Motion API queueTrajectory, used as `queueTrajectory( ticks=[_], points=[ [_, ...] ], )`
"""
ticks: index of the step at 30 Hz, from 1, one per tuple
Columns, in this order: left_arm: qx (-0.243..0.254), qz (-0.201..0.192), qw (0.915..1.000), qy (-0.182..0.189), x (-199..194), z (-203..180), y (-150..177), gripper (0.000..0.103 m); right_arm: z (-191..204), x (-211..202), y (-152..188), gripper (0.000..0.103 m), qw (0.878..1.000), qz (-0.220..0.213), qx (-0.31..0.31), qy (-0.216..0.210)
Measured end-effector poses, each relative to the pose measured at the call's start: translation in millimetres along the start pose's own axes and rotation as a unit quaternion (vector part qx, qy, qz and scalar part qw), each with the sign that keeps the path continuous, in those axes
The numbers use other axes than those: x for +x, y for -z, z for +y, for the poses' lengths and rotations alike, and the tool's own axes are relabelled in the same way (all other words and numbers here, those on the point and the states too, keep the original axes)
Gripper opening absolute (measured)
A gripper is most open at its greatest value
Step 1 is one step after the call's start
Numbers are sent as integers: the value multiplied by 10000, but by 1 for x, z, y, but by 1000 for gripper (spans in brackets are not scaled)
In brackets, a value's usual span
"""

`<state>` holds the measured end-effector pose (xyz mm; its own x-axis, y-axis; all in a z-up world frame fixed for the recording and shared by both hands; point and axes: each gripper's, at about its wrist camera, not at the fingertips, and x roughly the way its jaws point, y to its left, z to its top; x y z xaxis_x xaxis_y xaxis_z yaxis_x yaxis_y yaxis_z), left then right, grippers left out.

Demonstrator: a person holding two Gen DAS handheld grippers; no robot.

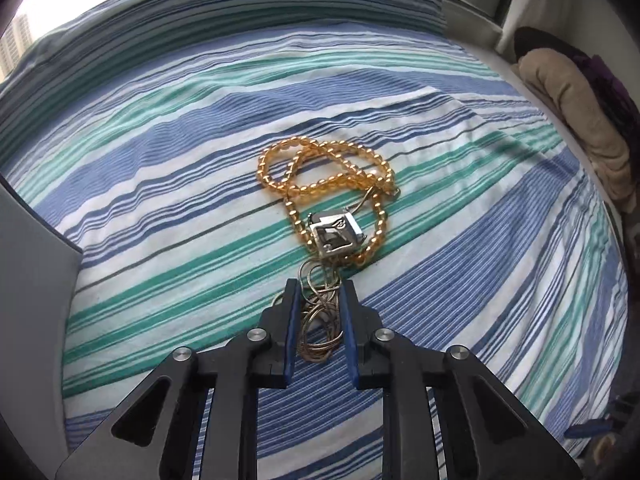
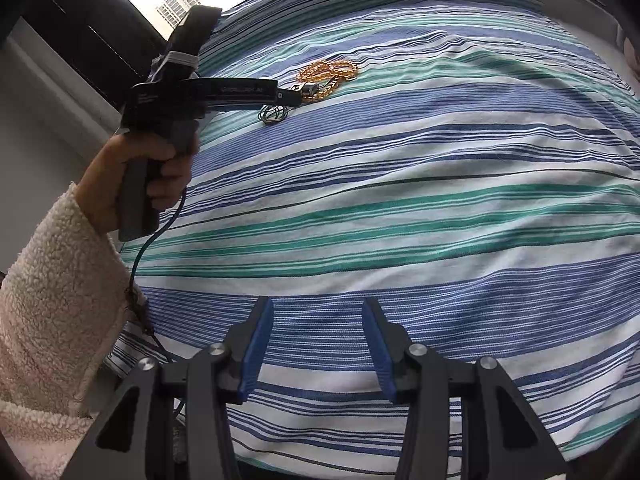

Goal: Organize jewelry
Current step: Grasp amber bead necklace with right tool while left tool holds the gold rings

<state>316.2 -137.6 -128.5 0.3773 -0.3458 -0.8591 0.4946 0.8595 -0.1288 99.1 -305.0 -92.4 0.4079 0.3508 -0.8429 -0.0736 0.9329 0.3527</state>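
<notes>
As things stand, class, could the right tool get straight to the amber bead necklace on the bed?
Probably yes, though not without travelling. The right tool stands open and empty, far from the bead necklace; only bare striped bedding lies between. The left tool, over the thin chain, sits close beside the beads and could crowd it.

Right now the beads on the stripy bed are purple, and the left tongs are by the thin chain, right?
Not quite: the beads are amber-yellow, not purple, as the left wrist view shows. The rest holds: they lie on the stripy bed, and the left tongs are by the thin chain.
</notes>
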Motion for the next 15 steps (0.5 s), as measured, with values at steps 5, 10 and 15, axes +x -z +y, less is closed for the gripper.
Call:
queueTrajectory(
  ticks=[5, 10, 15],
  points=[
    [-92, -113, 9998, 139, -44, 11, 44, 13, -7, -1, 0, 47, 10000, -28, 76, 9],
    [-662, 221, 9975, 59, -86, 45, 118, 14, -8, 1, -1, 47, 10000, -16, 83, -42],
    [-1088, 228, 9933, -314, -121, 64, 166, 16, 0, 10, -7, 47, 9999, 97, -65, -65]
  ],
)
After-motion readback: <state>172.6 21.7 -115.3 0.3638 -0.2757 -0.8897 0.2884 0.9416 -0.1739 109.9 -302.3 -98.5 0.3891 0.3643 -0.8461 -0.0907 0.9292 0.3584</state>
